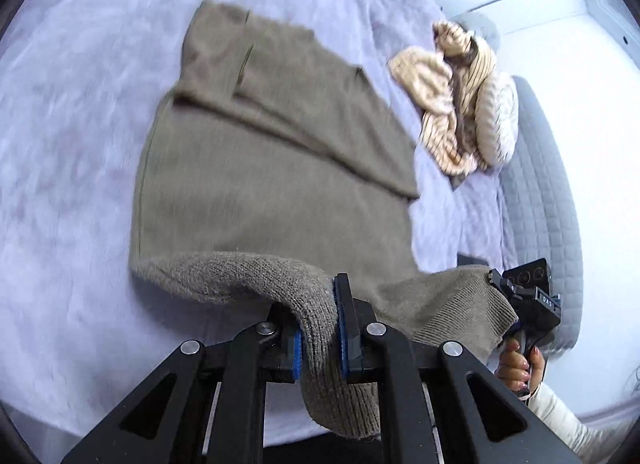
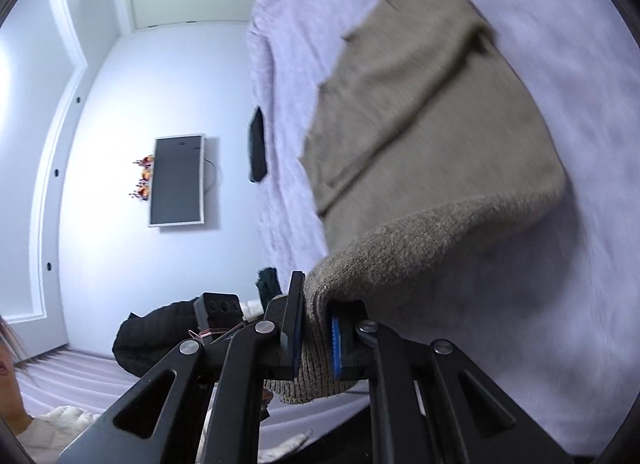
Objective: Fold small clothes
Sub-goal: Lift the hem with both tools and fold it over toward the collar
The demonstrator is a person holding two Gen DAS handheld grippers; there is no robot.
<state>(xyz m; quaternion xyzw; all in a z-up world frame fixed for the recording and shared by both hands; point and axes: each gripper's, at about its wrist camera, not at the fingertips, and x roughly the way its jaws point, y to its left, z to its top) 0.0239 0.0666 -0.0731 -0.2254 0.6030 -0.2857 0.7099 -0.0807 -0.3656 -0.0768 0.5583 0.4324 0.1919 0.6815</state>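
Note:
An olive-brown knit sweater [image 1: 256, 168] lies spread on a lavender blanket, its sleeves folded across the body. My left gripper [image 1: 318, 328] is shut on the ribbed hem at the near edge and lifts it off the blanket. My right gripper [image 2: 314, 338] is shut on the other hem corner, the sweater [image 2: 432, 136] stretching away from it. The right gripper also shows in the left wrist view [image 1: 502, 292], holding the hem corner to the right.
A heap of beige and striped clothes [image 1: 448, 96] and a white cushion [image 1: 496, 120] lie at the blanket's far right. A grey quilted surface [image 1: 544, 184] borders the blanket [image 1: 72, 144]. A black garment [image 2: 258, 144] lies at the blanket's edge; a dark bag [image 2: 152, 332] sits on the floor.

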